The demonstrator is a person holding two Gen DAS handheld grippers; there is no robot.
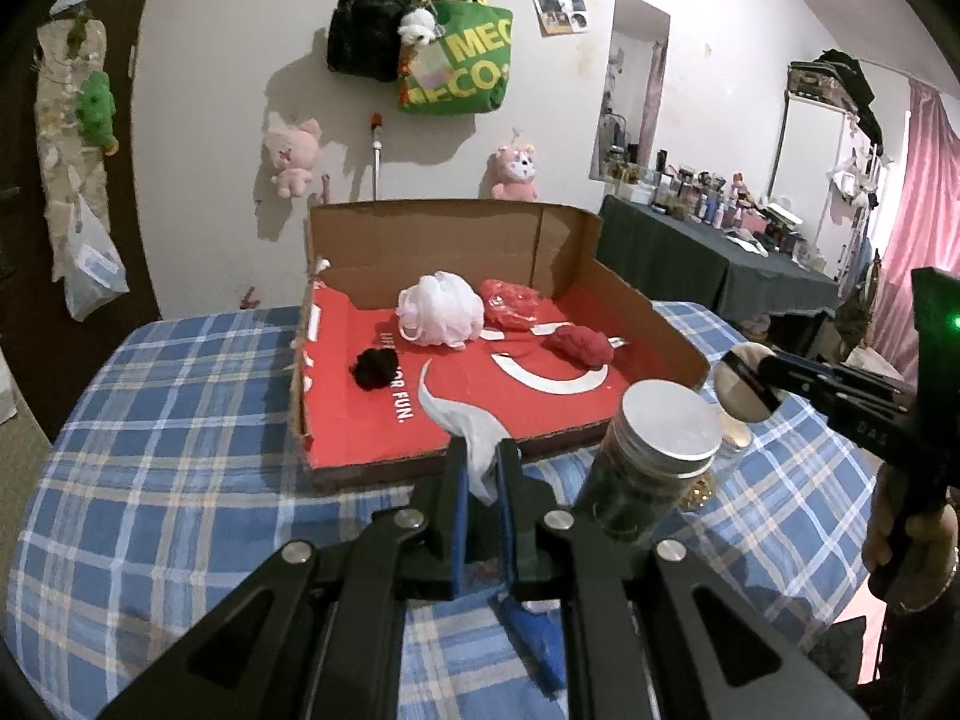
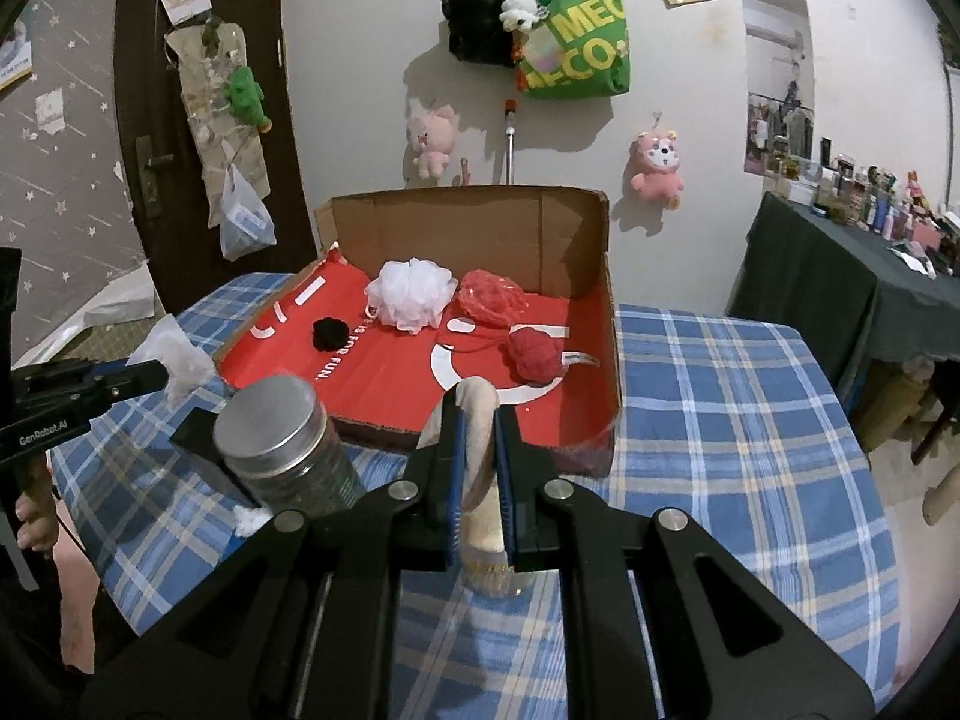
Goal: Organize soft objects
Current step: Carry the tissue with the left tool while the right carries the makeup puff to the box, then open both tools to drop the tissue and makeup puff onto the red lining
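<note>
- Grippers both hang above the near part of a bed [image 1: 150, 420] covered in blue plaid cloth
- Left gripper [image 1: 480, 468] has its fingers pinched tight on a crumpled white tissue [image 1: 474, 438], which sticks up past the tips toward the box
- Right gripper [image 2: 478, 438] is clamped on a beige round puff [image 2: 480, 414]; in the left view the same puff [image 1: 744, 381] shows as a pale disc at the fingertips of the right gripper [image 1: 759, 369]
- Left gripper [image 2: 153, 375] with its tissue [image 2: 174, 363] shows in the right view at the left edge
- Box [image 1: 456, 240], shallow cardboard with a red printed floor, lies on the far half of the bed, its brown back flap upright
- White mesh pouf [image 1: 441, 309] sits near the box's back wall; a red mesh pouf [image 1: 510, 306] lies just beside it on the right
- Black fluffy clump [image 1: 375, 369] lies toward the box's left edge, apart from the white pouf
- Dark red yarn ball [image 1: 582, 345] rests toward the box's right edge
- Jar [image 1: 654, 456] with a silver lid stands on the bed at the box's near right corner, between the two grippers
- Blue thing [image 1: 540, 630] lies on the bed below the left gripper; what it is cannot be told
</note>
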